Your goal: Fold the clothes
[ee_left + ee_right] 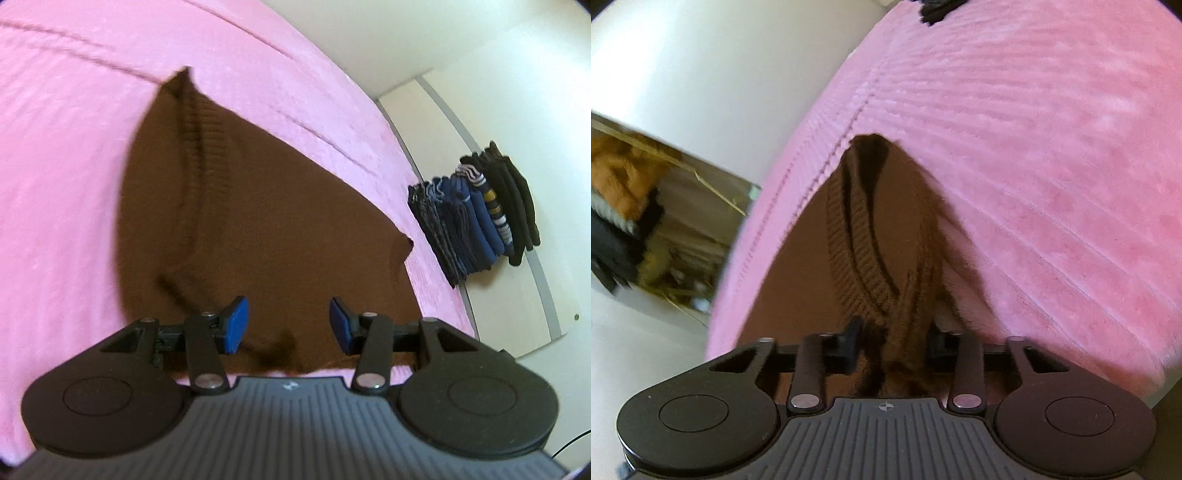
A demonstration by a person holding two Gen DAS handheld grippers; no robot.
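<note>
Right up against my right-wrist lens, the right gripper (894, 341) is squeezing a bunched-up ribbed edge of the brown sweater (812, 258), with knit packed between the two dark fingers and spilling toward the camera, so I'm calling that one clamped on the fabric, though the blur is making the exact contact fuzzy. Over on the left-wrist view, the left gripper (289, 325) is hanging with its blue pads (234, 325) spread wide apart and nothing pinched between them, just hovering over the near hem of the same brown sweater (258, 206). That sweater is lying spread out on the pink bedspread (74, 147), with a ribbed band running up its middle to a pointy corner at the far end. Off to the side of the bed, a stack of folded clothes (476, 210), mostly blues, greys and blacks, is sitting on a pale board (517, 295). On the right-wrist side I'm also seeing a box (665, 221) with orange and dark stuff inside, well apart from the sweater.
</note>
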